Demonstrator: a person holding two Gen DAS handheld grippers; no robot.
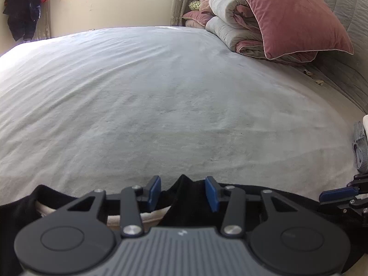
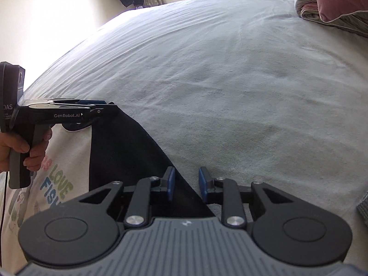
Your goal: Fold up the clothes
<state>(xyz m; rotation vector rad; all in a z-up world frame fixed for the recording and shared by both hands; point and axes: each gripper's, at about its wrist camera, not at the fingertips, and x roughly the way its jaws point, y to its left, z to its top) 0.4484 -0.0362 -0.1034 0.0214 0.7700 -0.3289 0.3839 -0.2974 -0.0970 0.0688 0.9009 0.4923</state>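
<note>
Both grippers, L [image 1: 182, 189] & R [image 2: 186, 182], jaws apart over shirt [image 2: 119, 142] edge on bed [image 2: 230, 69].

Black-and-white shirt [image 2: 119, 142] with colourful lettering; pale grey bedsheet [image 1: 161, 92].

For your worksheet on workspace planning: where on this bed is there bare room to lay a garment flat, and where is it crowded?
Free: the wide middle of the bedsheet, from the shirt at the near edge up to the far wall. Crowded: the far right corner, with the folded quilt and pink pillow, and the near edge, where both grippers sit over the shirt.
</note>
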